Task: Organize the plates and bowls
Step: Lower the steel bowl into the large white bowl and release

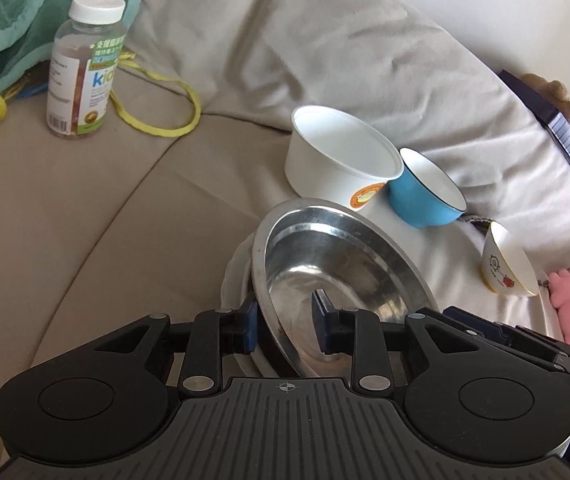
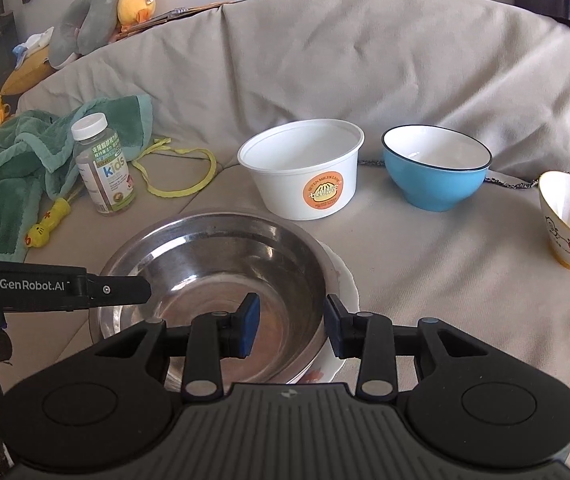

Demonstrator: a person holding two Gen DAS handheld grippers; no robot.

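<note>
The steel bowl (image 2: 213, 280) sits at lower centre of the right view, nested on a white plate (image 2: 345, 284) on the sofa cushion (image 2: 425, 280), apparently to stack the ware. The left hand-held gripper (image 1: 285, 316) straddles the bowl's rim, fingers apart. The right hand-held gripper (image 2: 291, 326) likewise brackets the opposite rim, unclamped. The paper tub (image 2: 305, 168), blue bowl (image 2: 437, 176) and painted bowl (image 2: 569, 224) stand apart behind, unstacked.

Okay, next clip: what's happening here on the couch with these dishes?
A person is sorting dishes with two handheld tools. The left tool and right tool each straddle the rim of the steel bowl, which sits on a white plate. Both are open. A white tub, blue bowl and small patterned bowl wait behind.
</note>
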